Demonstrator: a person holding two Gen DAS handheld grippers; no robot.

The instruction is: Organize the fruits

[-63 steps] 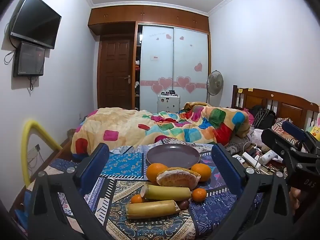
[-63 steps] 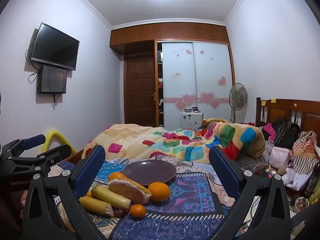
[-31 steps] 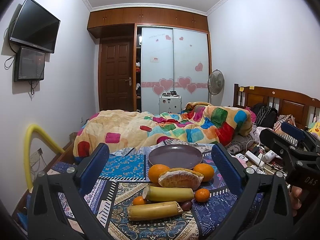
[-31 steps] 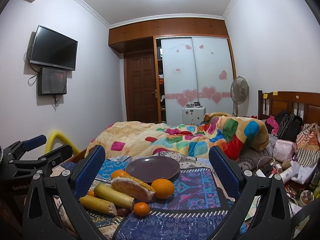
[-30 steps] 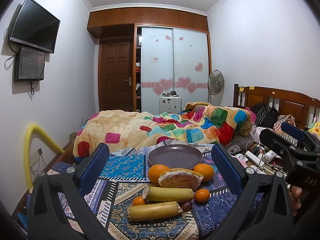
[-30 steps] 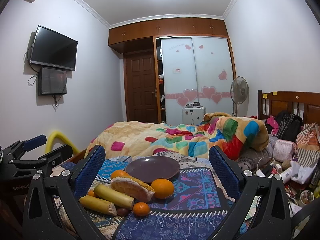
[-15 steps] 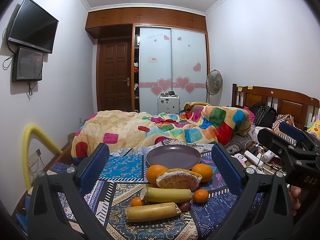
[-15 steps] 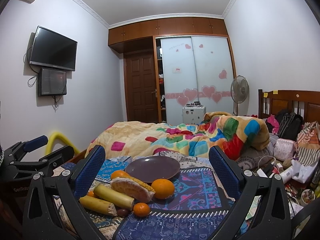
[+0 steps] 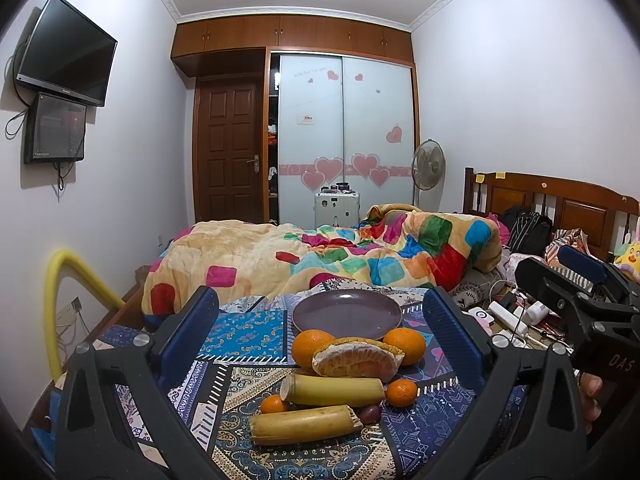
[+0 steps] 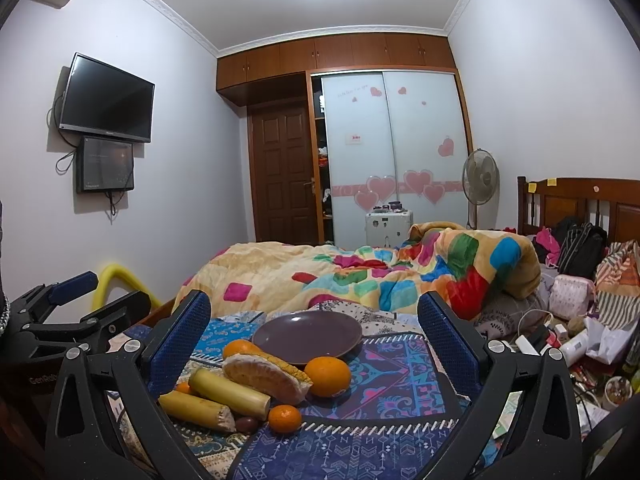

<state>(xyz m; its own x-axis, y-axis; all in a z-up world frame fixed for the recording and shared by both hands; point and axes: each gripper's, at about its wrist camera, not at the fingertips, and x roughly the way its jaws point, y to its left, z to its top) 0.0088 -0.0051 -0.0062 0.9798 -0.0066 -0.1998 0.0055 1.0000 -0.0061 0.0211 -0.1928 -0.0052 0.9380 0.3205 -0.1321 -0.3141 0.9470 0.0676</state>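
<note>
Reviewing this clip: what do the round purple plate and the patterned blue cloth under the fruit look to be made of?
The round purple plate looks like glazed ceramic or hard plastic: its smooth surface carries a soft sheen from the ceiling light, but the look alone does not settle which. The patterned blue cloth looks like matte woven or printed fabric, patchwork in style, with no gloss and slight rumpling.

Right gripper (image 9: 600, 320), body seen at 3 o'clock in the left wrist view: white letters "DAS".
Left gripper (image 10: 60, 320), body seen at 9 o'clock in the right wrist view: "GenRob", cut off at the edge.
Wardrobe door (image 10: 356, 138) sticker: print too small to read.
</note>
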